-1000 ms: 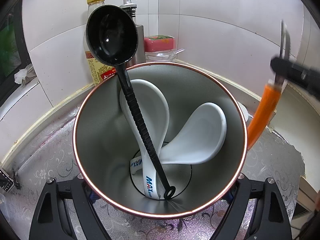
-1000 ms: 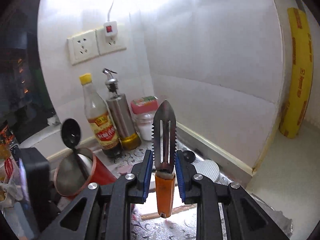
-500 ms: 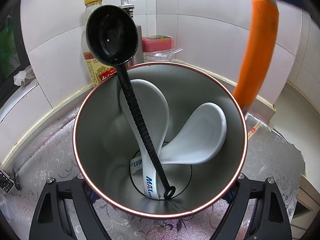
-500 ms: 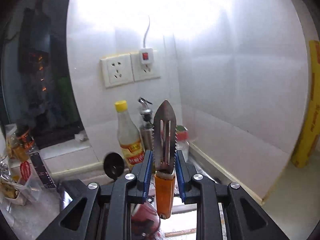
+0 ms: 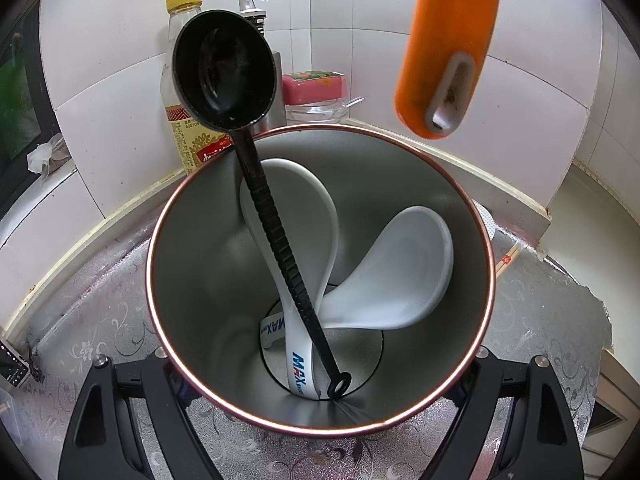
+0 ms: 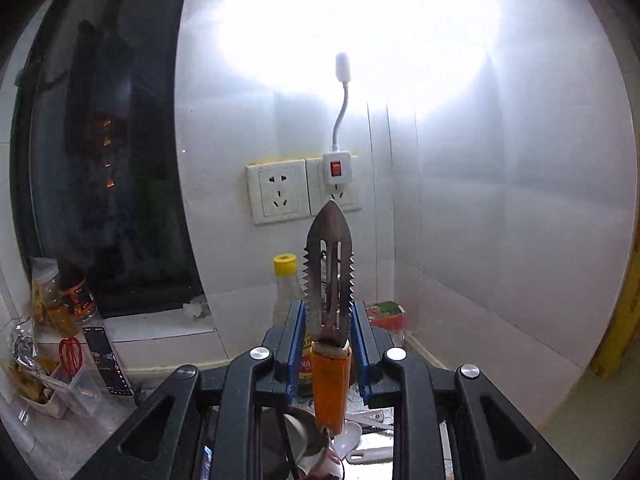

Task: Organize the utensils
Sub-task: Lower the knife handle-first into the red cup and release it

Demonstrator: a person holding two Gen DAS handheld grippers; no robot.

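two white spoons (image 5: 288, 216); one black ladle (image 5: 224, 68)

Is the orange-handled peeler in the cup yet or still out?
Out. The orange-handled peeler hangs handle-down above the cup rim, clamped in the right gripper. Inside are only the black ladle and two white spoons.

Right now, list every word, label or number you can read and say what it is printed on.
"MAX", blue: on the white spoon handle in the cup.
"MAX" again, upside down: on the second spoon handle.
"600305": on the yellow-capped bottle's label; its remaining print is unreadable.
Red-lidded jar: lid print too blurred.
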